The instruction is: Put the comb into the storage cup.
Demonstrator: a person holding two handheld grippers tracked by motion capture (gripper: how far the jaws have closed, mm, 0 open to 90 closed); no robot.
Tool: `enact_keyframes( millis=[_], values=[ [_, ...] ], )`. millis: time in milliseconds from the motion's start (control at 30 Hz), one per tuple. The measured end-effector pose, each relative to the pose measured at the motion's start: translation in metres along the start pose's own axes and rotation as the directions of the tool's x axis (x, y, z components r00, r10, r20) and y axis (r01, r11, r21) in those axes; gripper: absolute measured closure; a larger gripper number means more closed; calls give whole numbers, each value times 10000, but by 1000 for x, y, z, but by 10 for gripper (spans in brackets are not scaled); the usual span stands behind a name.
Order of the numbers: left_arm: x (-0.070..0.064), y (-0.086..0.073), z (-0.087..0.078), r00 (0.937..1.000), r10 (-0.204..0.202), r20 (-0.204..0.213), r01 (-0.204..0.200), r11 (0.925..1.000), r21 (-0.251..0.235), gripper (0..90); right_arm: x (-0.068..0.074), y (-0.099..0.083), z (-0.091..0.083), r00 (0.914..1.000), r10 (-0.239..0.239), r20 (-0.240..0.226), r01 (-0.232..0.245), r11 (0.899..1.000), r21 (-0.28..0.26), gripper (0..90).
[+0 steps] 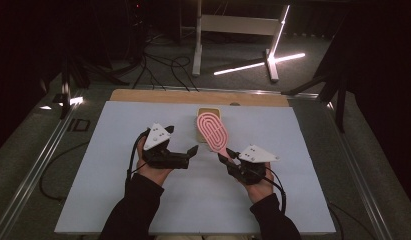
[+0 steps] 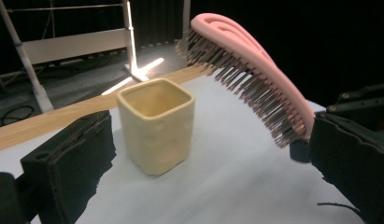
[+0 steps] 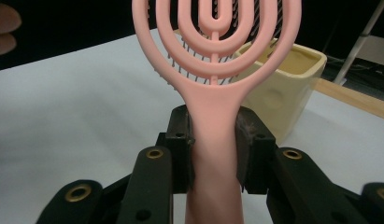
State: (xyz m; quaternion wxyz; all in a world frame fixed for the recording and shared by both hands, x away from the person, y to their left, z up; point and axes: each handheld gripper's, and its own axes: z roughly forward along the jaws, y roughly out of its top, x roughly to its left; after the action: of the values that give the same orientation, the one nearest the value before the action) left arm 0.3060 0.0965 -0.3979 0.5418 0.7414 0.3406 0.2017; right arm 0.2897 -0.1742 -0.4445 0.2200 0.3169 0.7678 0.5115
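Nearest the person, the right gripper (image 1: 228,157) has its jaws clamped on the handle of a pink hairbrush (image 1: 213,131), the handle pinched squarely between the two black pads in the right gripper view (image 3: 213,140). The brush rises off the white surface (image 1: 118,200), tilted forward with its bristles facing down (seen clearly in the left gripper view (image 2: 255,70)), its head over a cream square cup (image 1: 207,111). The left gripper (image 1: 190,152) hovers just beside it with jaws spread apart and holding nothing. The cup (image 2: 156,123) stands upright on the surface, farther out, near the wooden edge (image 1: 143,96).
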Motion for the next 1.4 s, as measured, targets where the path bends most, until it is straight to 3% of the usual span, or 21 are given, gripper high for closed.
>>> enact_keyframes(
  millis=[300,700,967,1200,1400],
  values=[
    [-14,6,23,9992,123,370,-130,9997,198,9,2,0,-2,10000,-84,49,85,9999,-119,700],
    [-27,9,47,9927,-405,1137,358,9984,430,13,10,0,-2,9996,-264,-62,263,9995,-183,700],
    [-33,11,50,9838,-703,1647,638,9970,442,191,10,-1,-1,9998,-222,-24,221,9995,-208,700],
    [-34,13,50,9831,-1228,1360,1183,9922,406,395,12,-3,2,9998,-200,64,200,9998,-97,700],
    [-34,12,51,9808,-1337,1417,1281,9906,477,542,15,-2,3,9994,-342,29,343,9993,-122,700]
  ],
)
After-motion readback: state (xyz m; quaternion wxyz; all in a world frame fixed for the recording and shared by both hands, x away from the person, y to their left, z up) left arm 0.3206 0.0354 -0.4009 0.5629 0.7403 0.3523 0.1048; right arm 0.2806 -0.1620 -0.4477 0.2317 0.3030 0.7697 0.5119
